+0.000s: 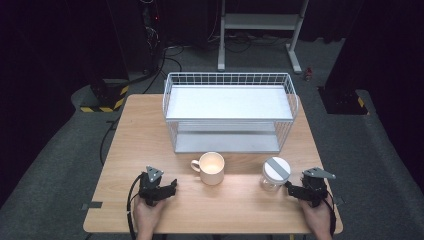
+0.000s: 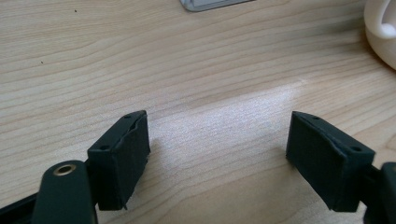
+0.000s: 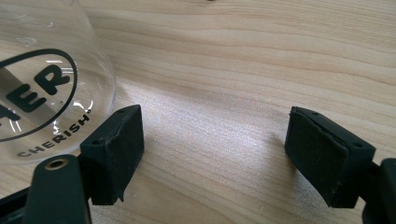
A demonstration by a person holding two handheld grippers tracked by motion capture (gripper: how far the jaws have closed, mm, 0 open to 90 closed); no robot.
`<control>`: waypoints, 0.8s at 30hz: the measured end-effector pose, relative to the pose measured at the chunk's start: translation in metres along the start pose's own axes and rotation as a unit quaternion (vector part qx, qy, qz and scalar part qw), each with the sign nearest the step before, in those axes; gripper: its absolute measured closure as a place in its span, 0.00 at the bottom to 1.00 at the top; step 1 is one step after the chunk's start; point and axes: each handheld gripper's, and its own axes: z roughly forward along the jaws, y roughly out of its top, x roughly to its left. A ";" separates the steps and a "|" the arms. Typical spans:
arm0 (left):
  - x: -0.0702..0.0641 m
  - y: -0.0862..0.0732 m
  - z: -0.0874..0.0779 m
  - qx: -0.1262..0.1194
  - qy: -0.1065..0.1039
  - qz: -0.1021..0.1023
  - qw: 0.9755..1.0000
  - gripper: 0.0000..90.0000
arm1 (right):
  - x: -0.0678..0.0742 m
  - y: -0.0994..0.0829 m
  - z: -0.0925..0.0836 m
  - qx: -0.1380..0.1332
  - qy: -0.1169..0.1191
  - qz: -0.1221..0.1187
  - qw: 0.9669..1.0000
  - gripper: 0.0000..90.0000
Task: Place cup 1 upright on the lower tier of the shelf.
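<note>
jar (image 3: pixel 51 88) print: black ring logo, letters "ER" readable inside, rest cut off
jar lower arc: "CHERISH" with a small mark after it
other readable text: none

I see a dark test lab: black curtains (image 1: pixel 55 40), cables on the floor (image 1: pixel 165 60), a wooden counter (image 1: pixel 150 125).

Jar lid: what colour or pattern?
The jar lid is white with a grey band across it, best seen in the high view.
</note>
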 end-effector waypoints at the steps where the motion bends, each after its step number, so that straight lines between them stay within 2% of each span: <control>1: 0.000 0.000 0.000 0.000 0.000 0.000 1.000 0.24 | 0.000 0.000 0.000 0.000 0.000 0.000 1.000 0.22; 13: 0.000 0.000 0.000 0.001 0.000 0.001 1.000 0.24 | 0.000 0.000 0.000 0.000 0.001 0.001 1.000 0.20; 16: 0.000 0.000 0.000 0.000 0.000 0.002 1.000 0.24 | 0.000 0.001 0.001 0.005 0.013 -0.015 1.000 0.15; 24: 0.001 0.000 -0.001 0.002 0.001 0.003 1.000 0.24 | 0.000 0.001 0.001 0.005 0.012 -0.014 1.000 0.15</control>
